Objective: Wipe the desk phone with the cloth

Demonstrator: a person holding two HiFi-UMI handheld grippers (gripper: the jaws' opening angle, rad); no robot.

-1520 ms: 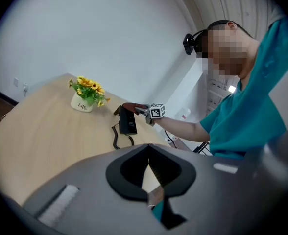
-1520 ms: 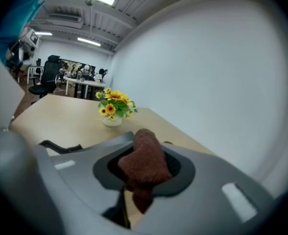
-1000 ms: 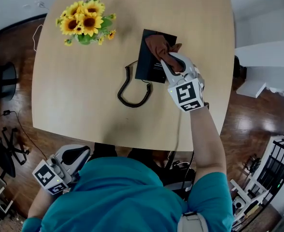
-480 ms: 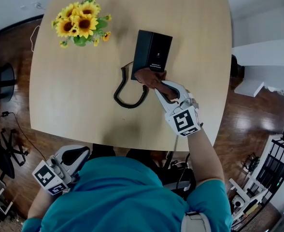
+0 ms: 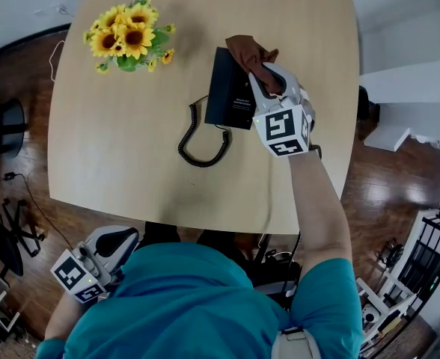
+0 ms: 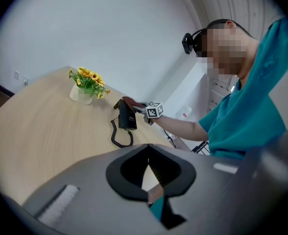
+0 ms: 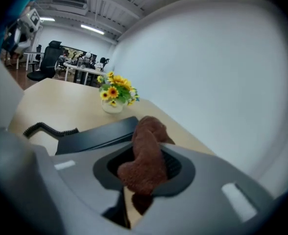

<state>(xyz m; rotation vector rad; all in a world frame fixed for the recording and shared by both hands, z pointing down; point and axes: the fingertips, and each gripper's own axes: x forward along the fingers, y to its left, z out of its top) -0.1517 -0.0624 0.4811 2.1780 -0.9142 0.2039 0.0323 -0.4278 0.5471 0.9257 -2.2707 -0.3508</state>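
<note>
Head view. Finds the desk phone (image 5: 232, 90) lying flat on the far right part of the table (image 5: 123, 163), with its coiled cord (image 5: 201, 139) trailing toward the near side and a pot of sunflowers (image 5: 130, 37) well apart to the left. Places the right gripper (image 5: 267, 83) over the phone's right edge, clenched on a bunched brown cloth (image 5: 250, 52) that sits at the phone's far right corner. Judges this hold as suited to dragging the loose end of the cloth along the casing. Cannot confirm contact between cloth and phone from above. Locates the left gripper (image 5: 114, 242) low beside the person's body, off the table's near edge and well clear of the work, apparently parked as unneeded.

Left gripper view. Shows jaws of the left gripper (image 6: 148, 169) closed tip to tip with nothing between them. Looks across the table (image 6: 36, 126) to the phone (image 6: 127, 118), cloth (image 6: 129, 101) and right gripper (image 6: 143, 108) in the distance.

Right gripper view. Confirms the right gripper (image 7: 145, 166) clamped on the cloth (image 7: 146, 153), with a wad gathered between the pads and the rest spilling forward just over the phone (image 7: 95, 135). Records wiping as under way at the far end.
</note>
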